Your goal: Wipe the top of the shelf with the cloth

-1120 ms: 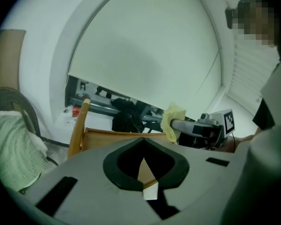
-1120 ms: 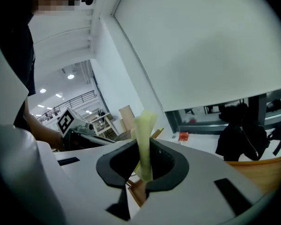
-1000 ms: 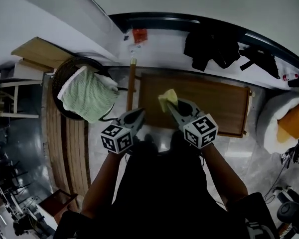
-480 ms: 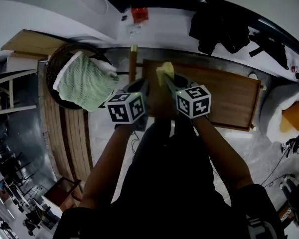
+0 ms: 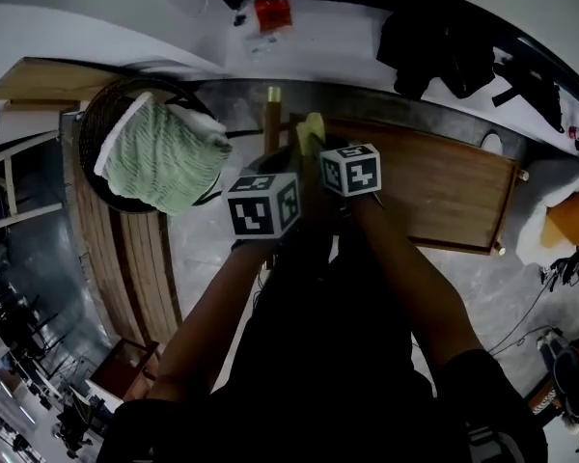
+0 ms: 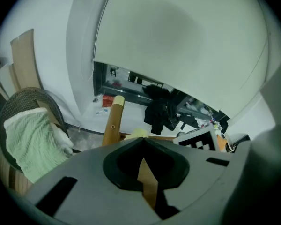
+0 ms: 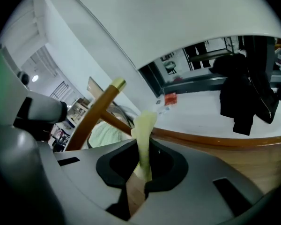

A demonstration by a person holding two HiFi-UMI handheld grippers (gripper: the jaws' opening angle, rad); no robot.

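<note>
Head view: I held the right claw (image 5: 316, 149) over the left end of the shelf (image 5: 434, 186), with the cloth (image 5: 312, 129) at that edge. Left gripper view: the left claw (image 6: 141, 140) was fully closed and empty. Right gripper view: the jaws were clamped on the yellow cloth.

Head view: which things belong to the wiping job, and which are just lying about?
Job: yellow cloth, right gripper shut on it, wooden shelf top.
Lying about: green towel in wicker basket, black clothing, red object.
</note>
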